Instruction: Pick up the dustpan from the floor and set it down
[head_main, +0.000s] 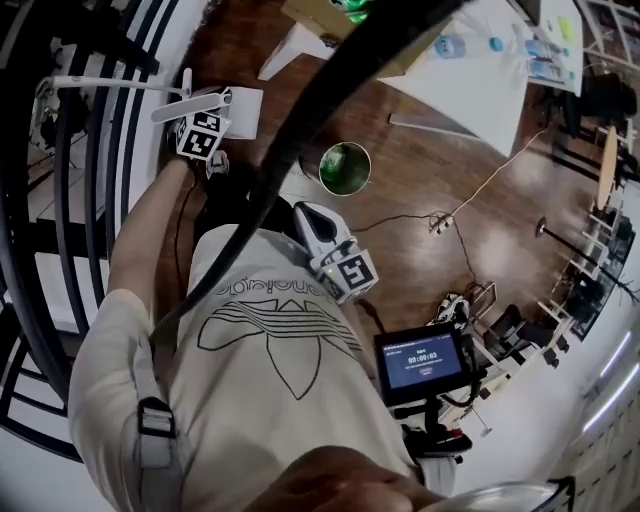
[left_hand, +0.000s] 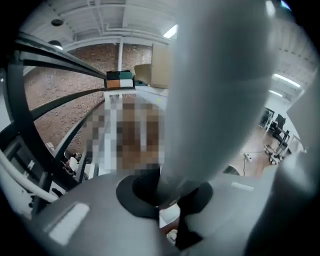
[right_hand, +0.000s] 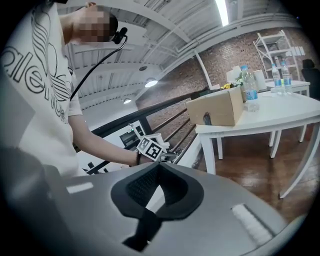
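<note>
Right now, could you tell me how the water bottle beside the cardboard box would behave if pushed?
The water bottle stands tall and narrow on the white table, so it would probably tip. Being round, it would likely roll afterwards.

Glossy wd floor (head_main: 420, 190), rough brick wall (right_hand: 235, 55)

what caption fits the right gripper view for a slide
Right gripper, jaws shut and empty, facing the left gripper, with a cardboard box and bottles on a white table

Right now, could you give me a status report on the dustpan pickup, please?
Left gripper shut on grey handle; pan end unseen. Right gripper shut, empty. Green bin on floor ahead.
</note>
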